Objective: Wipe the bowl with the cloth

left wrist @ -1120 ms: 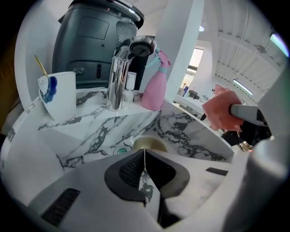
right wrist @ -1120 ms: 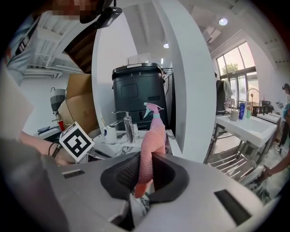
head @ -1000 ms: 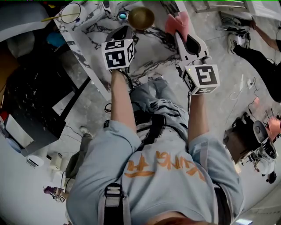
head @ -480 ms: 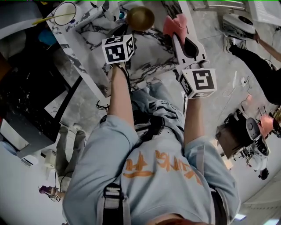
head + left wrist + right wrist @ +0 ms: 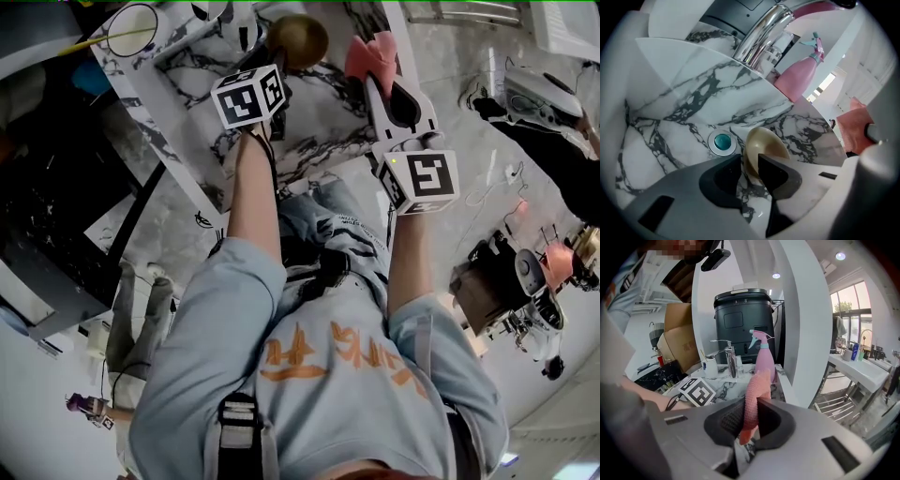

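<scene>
A tan bowl (image 5: 300, 37) lies tilted in the marble sink (image 5: 323, 112), next to the drain. My left gripper (image 5: 274, 52) is at the bowl's near edge. In the left gripper view the bowl (image 5: 768, 145) has its rim between the jaws of that gripper (image 5: 750, 165), which are opening, with a narrow gap showing at the pads. My right gripper (image 5: 375, 77) hovers over the sink's right side, shut on a pink cloth (image 5: 370, 52). In the right gripper view the cloth (image 5: 754, 394) stands up from the pinched jaws of the right gripper (image 5: 750, 423).
A chrome faucet (image 5: 761, 33) and a pink spray bottle (image 5: 799, 77) stand behind the sink; a teal drain plug (image 5: 722, 142) sits beside the bowl. A white cup (image 5: 131, 28) stands at the counter's left end. A black bin (image 5: 743, 319) is behind the counter. Another person (image 5: 553, 141) is at the right.
My left gripper has crept a little closer to the bowl. The right gripper keeps the cloth in about the same place above the sink.
</scene>
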### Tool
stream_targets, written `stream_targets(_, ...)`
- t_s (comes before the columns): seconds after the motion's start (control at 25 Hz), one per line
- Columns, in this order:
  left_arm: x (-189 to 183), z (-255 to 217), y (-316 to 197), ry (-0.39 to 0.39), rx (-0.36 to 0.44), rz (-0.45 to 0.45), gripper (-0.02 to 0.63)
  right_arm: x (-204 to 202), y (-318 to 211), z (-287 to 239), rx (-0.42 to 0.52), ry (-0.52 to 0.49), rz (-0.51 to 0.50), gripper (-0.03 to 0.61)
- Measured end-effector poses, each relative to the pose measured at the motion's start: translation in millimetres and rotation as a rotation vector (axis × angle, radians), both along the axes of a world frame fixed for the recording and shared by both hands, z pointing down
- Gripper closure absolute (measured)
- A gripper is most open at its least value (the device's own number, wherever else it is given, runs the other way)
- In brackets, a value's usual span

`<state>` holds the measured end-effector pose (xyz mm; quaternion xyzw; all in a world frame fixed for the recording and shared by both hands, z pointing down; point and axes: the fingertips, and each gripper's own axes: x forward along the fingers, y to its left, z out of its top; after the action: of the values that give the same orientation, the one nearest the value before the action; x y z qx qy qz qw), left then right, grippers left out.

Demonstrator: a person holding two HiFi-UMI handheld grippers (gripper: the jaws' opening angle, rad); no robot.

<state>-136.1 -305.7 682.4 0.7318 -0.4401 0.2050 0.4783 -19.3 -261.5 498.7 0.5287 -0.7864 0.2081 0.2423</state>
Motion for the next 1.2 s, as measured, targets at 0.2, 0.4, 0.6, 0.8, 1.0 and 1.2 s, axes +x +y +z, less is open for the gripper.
stream_targets(0.2,-2.2,4.0,-2.2,-0.005,-0.025,-0.044,0.578,-3.5,3.0,-3.9,0.015,0.000,-0.030,0.529)
stream_targets(0.4,-10.5,-27.7,-8.3,0.021,0.034,-0.100,0.580,-8.3,10.5,-13.4,0.036,-0.011,-0.066,0.529)
stream_targets(0.6,-19.7,-80.9,-4.6,0.016,0.145,-0.151,0.580,-5.6,21.0,-31.9,0.085,-0.042,-0.091,0.529)
stream_targets(0.8,-27.8,-128.8,27.6,0.033,0.225,-0.222,0.580,4.8,39.1,-55.7,0.145,-0.067,-0.142,0.529)
stream_targets(1.0,-22.1,-186.8,62.2,0.048,0.336,-0.237,0.580,29.8,56.2,-87.1,0.239,-0.115,-0.157,0.529)
stream_targets(1.2,-18.2,-241.7,81.2,0.114,0.447,-0.231,0.581,32.7,62.4,-115.2,0.322,-0.162,-0.208,0.529)
